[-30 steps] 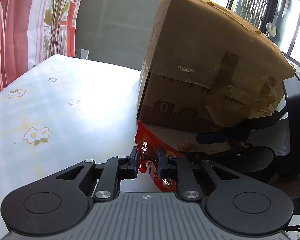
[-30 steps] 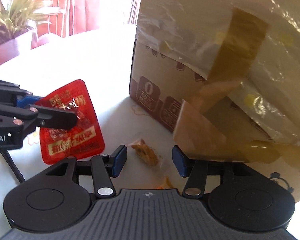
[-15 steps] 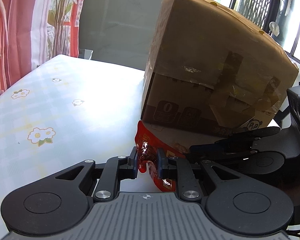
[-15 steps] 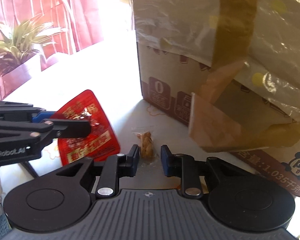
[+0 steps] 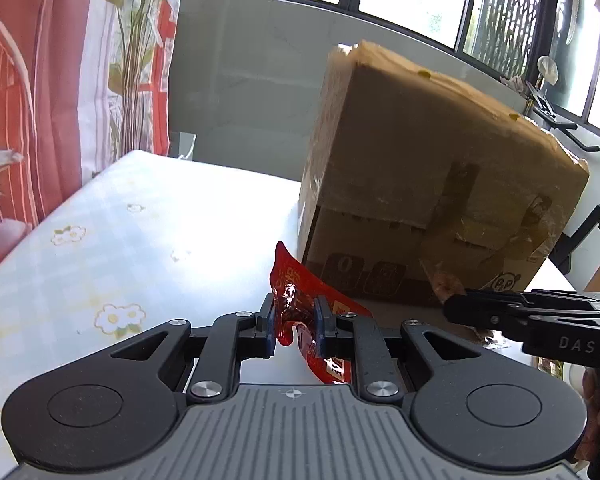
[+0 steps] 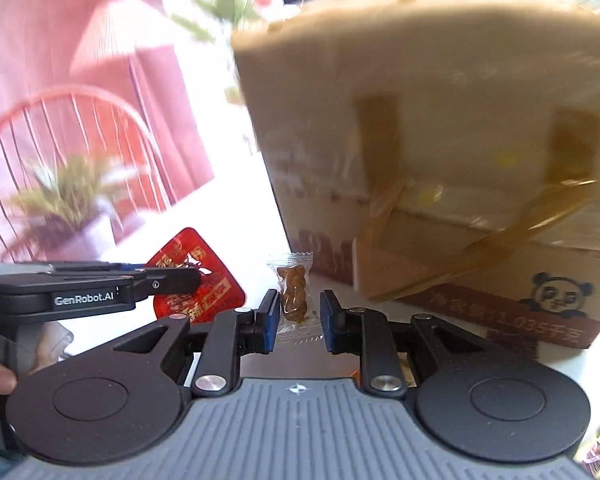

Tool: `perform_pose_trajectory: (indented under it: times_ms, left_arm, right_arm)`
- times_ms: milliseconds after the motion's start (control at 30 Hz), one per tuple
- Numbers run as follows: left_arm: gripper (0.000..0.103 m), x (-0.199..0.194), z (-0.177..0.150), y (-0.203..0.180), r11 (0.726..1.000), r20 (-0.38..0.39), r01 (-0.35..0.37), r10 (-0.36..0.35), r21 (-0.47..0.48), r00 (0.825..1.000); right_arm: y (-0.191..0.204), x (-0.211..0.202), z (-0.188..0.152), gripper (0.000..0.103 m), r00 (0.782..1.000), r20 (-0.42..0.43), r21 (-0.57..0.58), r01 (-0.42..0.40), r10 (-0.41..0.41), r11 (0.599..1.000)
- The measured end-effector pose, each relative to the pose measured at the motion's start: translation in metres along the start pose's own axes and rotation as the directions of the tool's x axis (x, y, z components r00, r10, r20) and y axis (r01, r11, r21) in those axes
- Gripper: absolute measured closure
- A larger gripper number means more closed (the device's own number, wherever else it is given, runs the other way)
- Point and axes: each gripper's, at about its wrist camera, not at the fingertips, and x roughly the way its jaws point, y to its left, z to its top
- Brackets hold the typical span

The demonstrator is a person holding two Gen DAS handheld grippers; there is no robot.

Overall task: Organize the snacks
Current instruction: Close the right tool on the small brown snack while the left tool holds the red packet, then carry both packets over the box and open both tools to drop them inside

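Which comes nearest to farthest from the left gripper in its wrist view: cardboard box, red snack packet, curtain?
1. Red snack packet: clamped in the left gripper.
2. Cardboard box: ahead, to the right, on the table.
3. Curtain: beyond the table's far left edge.

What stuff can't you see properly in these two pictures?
- Inside of the cardboard box: both views show only its taped outer sides.
- Print on the red packet: the left gripper covers part in the left wrist view; it is too small in the right one.
- Snack in the clear wrapper held by the right gripper: brown lumps, kind unclear.
- Curtain and plant, right wrist view: smeared by blur.
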Motion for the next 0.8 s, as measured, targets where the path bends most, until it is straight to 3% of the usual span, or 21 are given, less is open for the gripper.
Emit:
perform_pose_trajectory:
  times_ms: [267, 500, 700, 800]
  left_arm:
    - [0.084, -0.032, 0.047, -0.005, 0.999, 0.084, 0.005, -0.007, 0.035, 0.996]
    - [0.084, -0.041, 0.106, -0.051, 0.985, 0.189, 0.071, -0.101, 0.159, 0.977]
    - [0.084, -0.014, 0.15, -0.106, 0.962, 0.231, 0.138, -0.194, 0.236, 0.953]
    - [0.084, 0.011, 0.164, -0.133, 0.955, 0.208, 0.168, -0.221, 0.246, 0.953]
  right_arm:
    - [-0.018, -0.059, 0.02, 0.079, 0.986, 0.162, 0.041, 0.035, -0.041, 0.999]
    - [-0.034, -0.095, 0.063, 0.079, 0.955, 0.277, 0.035, 0.101, -0.107, 0.994]
    - [-0.05, -0.1, 0.099, 0.079, 0.923, 0.312, -0.001, 0.24, -0.227, 0.971]
    - [-0.061, -0.092, 0.108, 0.079, 0.908, 0.3, 0.01, 0.305, -0.294, 0.952]
